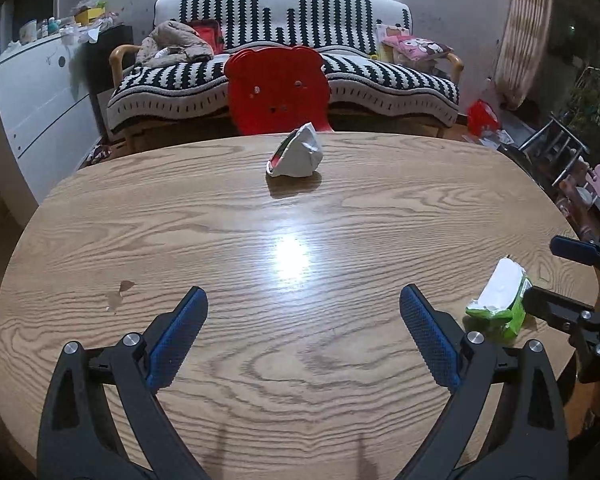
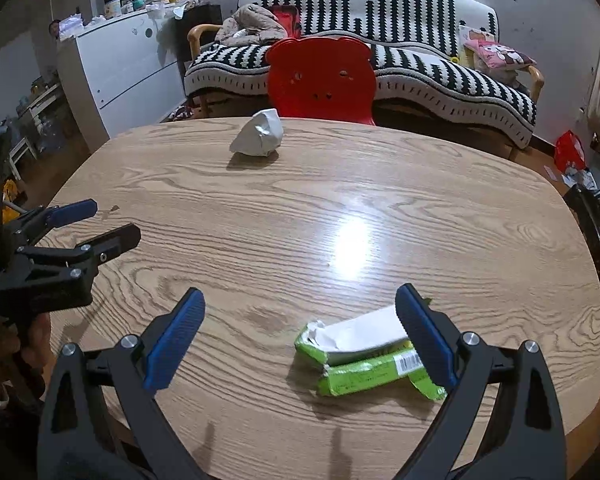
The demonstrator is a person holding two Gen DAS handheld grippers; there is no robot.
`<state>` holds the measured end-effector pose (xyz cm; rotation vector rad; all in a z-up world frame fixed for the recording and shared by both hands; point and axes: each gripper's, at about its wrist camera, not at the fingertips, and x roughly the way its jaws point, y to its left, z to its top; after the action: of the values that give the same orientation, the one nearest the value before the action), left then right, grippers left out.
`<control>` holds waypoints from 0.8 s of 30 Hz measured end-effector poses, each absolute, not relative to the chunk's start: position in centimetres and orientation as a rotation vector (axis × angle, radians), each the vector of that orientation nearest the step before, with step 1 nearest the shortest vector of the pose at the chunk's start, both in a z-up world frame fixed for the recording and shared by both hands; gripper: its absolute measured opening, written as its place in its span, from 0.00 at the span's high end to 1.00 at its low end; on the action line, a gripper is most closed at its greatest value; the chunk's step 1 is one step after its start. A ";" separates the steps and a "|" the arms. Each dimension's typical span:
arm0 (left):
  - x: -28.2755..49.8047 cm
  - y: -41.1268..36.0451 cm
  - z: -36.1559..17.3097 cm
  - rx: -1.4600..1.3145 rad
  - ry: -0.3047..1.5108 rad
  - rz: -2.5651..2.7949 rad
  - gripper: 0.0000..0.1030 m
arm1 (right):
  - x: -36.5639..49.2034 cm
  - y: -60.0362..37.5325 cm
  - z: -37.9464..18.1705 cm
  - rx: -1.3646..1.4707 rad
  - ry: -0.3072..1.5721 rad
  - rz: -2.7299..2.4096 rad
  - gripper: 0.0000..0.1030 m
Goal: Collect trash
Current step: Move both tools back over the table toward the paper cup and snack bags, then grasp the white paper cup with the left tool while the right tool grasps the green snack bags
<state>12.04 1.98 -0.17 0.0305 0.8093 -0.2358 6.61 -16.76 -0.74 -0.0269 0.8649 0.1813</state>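
We hover right tool (image 2: pixel 300 336) spread wide over green wrapper (image 2: pixel 364 360) at table (image 2: pixel 260 220) near edge; nothing gripped. Left tool (image 1: pixel 303 332) also apart, empty. White crumpled wrapper (image 1: pixel 296 152) waits far side. Next: lower, centre, close on green.

Bare table (image 1: pixel 220 220) stretches ahead of the left gripper (image 1: pixel 302 308), jaws spread wide, up to the white wrapper (image 1: pixel 296 154) near the far edge. The green wrapper (image 2: pixel 364 356) lies between the right gripper's (image 2: pixel 300 312) spread fingers, against the right one. A red chair (image 2: pixel 320 80) stands beyond the far edge.
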 end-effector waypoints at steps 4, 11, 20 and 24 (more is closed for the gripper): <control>11.9 1.5 -0.2 0.040 0.811 -0.253 0.09 | 5.1 -17.7 -0.6 -0.052 0.871 0.183 0.10; 11.7 0.4 0.7 0.020 0.772 -0.249 0.09 | 3.0 -21.0 -2.0 0.009 0.922 0.143 0.10; 18.2 -0.4 -1.0 0.011 0.800 -0.187 0.09 | 2.1 -23.0 -5.0 0.131 1.055 0.153 0.10; 21.6 0.0 -3.0 -0.069 0.863 -0.184 0.09 | 3.5 -23.1 -7.0 0.234 1.123 0.177 0.10</control>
<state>21.62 0.00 -2.96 -0.0689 0.8626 -0.1844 3.52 -23.12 -6.98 0.2343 1.1228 0.1766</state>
